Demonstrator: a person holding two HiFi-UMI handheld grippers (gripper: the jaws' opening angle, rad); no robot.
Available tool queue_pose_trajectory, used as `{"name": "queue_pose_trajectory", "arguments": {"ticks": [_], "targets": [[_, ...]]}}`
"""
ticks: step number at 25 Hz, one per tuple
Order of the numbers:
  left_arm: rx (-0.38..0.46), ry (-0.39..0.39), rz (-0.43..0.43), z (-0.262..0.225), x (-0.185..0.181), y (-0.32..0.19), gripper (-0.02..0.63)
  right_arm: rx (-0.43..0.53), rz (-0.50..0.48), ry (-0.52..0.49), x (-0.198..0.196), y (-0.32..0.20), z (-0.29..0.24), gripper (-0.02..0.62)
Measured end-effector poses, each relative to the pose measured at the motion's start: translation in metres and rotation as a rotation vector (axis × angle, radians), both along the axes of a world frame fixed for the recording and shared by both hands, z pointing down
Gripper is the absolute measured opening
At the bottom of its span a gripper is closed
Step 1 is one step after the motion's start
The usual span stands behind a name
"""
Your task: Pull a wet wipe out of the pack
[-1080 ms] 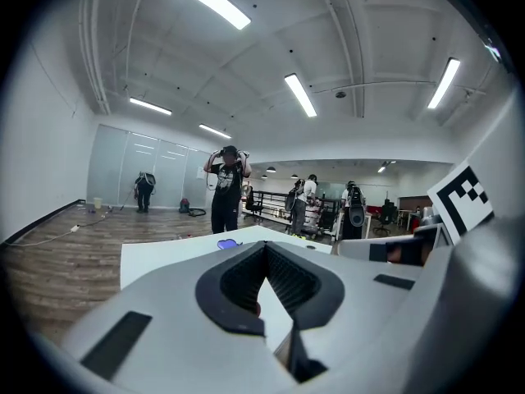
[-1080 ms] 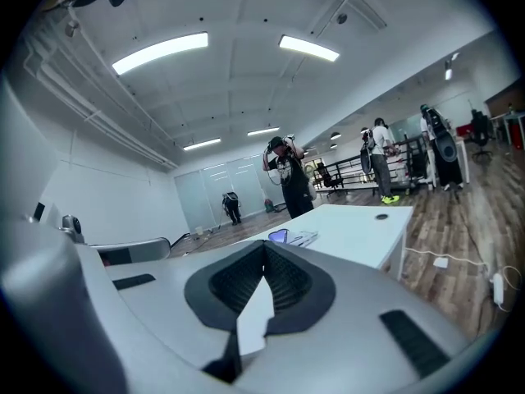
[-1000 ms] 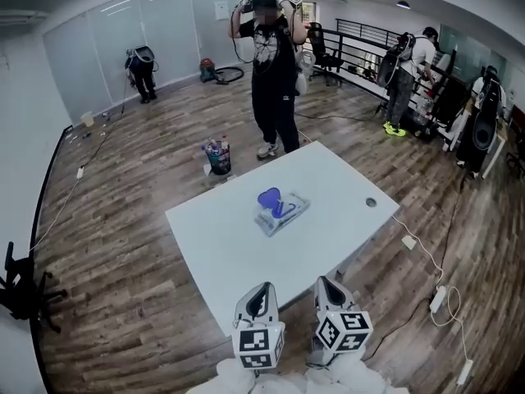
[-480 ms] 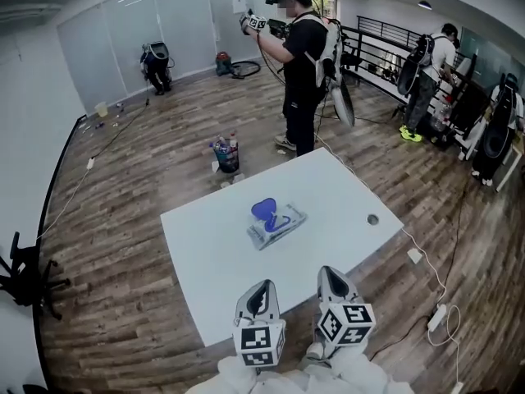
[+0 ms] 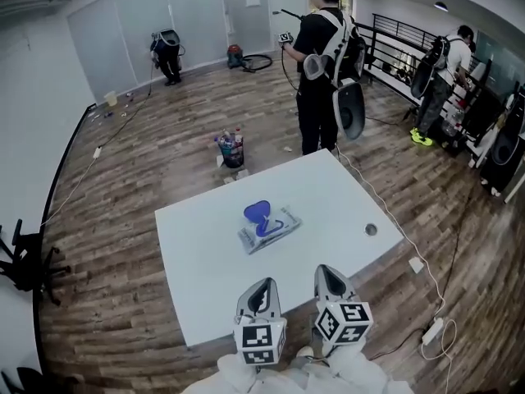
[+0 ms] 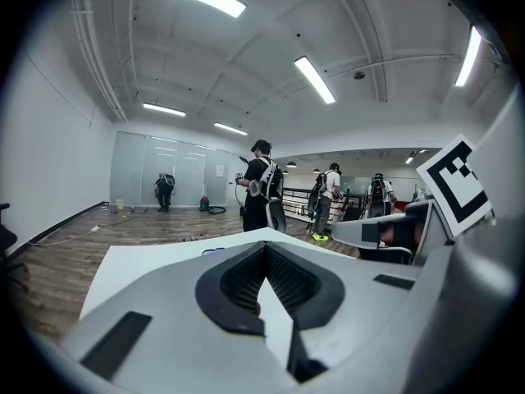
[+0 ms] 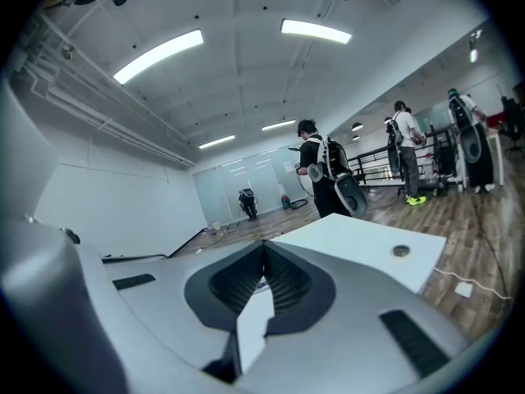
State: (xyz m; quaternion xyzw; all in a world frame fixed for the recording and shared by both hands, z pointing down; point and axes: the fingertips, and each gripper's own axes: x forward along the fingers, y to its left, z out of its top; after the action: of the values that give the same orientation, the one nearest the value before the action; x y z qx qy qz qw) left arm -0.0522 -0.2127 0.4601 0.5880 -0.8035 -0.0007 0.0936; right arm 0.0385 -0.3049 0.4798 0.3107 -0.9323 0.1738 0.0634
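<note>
No legible text, wet wipe pack [image 5: 268, 228] print too small to read

Open office/lab hall: wood floor [image 5: 123, 220], glass partitions [image 5: 164, 23], railing [image 5: 392, 41], ppl [image 5: 318, 97] w/ backpack rigs, white table [image 5: 328, 195].

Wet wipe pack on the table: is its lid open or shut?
Open, it seems: the blue lid is flipped back off the pack. Whether anything pokes out, cannot tell.

Ahead of the right gripper [image 5: 326, 272], a glossy plastic wipe pack [image 5: 268, 229] is seen on a smooth, matt table [image 5: 205, 261].
</note>
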Motion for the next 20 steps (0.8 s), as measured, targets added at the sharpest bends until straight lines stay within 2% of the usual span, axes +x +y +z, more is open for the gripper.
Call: {"name": "queue_pose_trajectory", "arguments": {"ticks": [11,20], "targets": [[-0.012,0.008,-0.112,0.005,0.013,-0.039,0.002,0.018,-0.158,0.014,-0.009,-0.037,0.001,0.009],[-0.049,0.006,-0.182,0.016,0.013,-0.057,0.002,-0.006,-0.238,0.008,-0.015,-0.058,0.01,0.009]]}}
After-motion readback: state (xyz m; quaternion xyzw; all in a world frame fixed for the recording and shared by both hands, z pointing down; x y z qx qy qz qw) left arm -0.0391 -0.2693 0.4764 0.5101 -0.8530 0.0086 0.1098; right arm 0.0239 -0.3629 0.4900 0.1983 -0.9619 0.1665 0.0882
